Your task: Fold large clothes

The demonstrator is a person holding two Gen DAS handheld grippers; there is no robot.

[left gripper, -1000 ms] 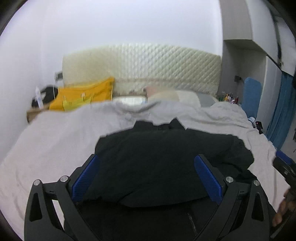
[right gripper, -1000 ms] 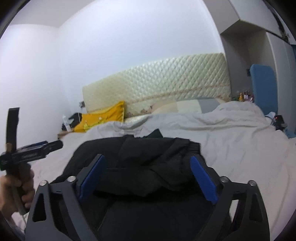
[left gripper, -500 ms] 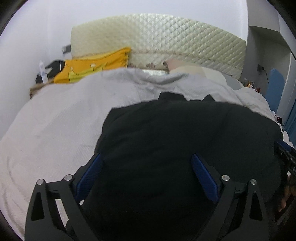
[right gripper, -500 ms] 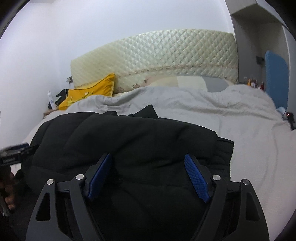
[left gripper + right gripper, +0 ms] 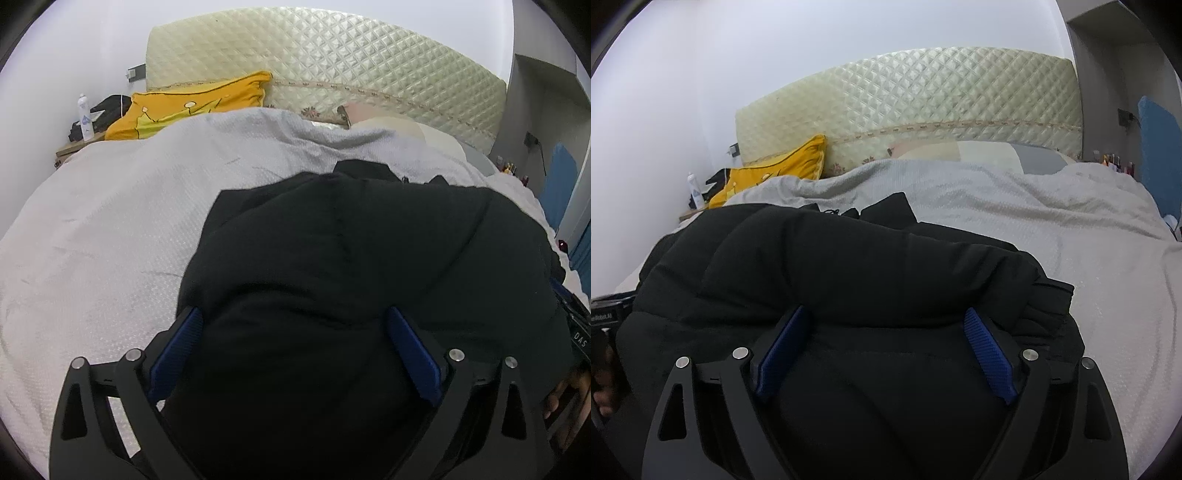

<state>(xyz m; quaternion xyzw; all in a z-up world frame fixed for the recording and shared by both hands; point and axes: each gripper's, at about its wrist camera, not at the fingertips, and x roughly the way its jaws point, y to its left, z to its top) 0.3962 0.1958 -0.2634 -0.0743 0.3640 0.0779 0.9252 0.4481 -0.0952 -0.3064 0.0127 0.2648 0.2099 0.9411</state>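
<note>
A large black padded jacket (image 5: 351, 266) lies on the bed (image 5: 110, 229), spread over the pale grey textured cover. It is bulky and puffy, doubled over on itself, with a rounded fold running across it. Its collar end points toward the quilted headboard (image 5: 332, 66), two dark flaps sticking out there. A flatter layer peeks out under its right edge.

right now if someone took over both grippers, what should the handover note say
Left gripper: jaws wide, black jacket bulging between them, pads not visibly clamping.
Right gripper: the same, wide over the jacket's other side.
The jacket lies bunched on the grey bedspread, yellow pillow and quilted headboard beyond.
Done: one bulky fold seems laid over.
Left: probably flatten it, tuck loose edges, fold again.
</note>
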